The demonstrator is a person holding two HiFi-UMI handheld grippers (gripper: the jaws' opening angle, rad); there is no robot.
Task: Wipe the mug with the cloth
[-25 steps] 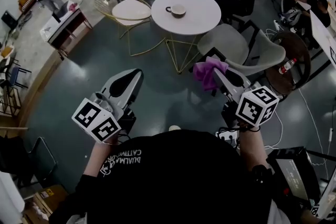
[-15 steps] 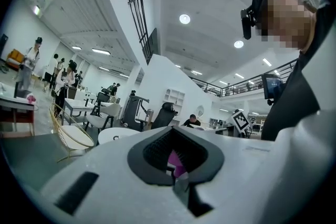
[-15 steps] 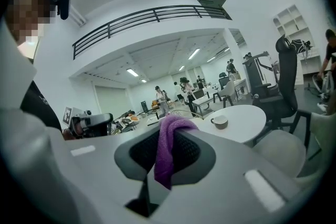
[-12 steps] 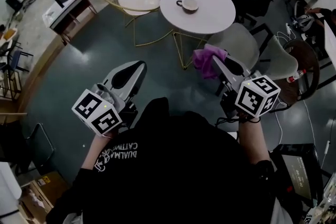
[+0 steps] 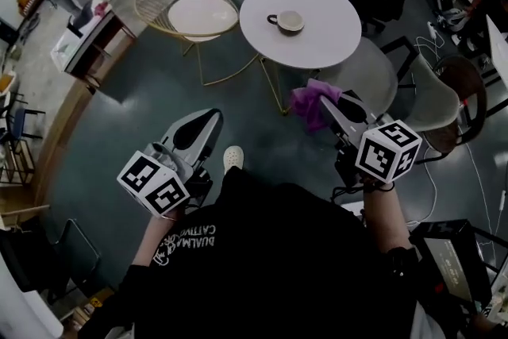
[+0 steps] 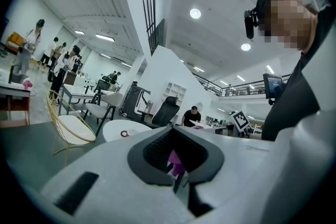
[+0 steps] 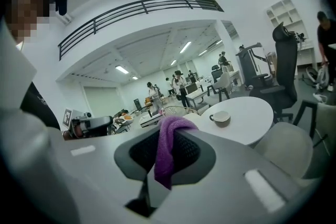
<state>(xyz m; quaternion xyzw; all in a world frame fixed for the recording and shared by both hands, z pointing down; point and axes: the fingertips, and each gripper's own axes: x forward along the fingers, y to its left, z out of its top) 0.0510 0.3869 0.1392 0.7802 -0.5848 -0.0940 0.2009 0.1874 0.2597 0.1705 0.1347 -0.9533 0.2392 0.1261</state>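
Both arms reach forward from the person's body at the bottom of the frame, forearms roughly parallel. The left gripper, lower left, points about level, its jaws pressed together on nothing. The right gripper, right of centre, dips slightly and pinches a purple cloth that drapes over its tips. The mug sits on the round white table at upper centre, well apart from both grippers.

Walked up: round surface with mug now nearer my left gripper and right gripper. My shoe now shows short of the surface, between both.
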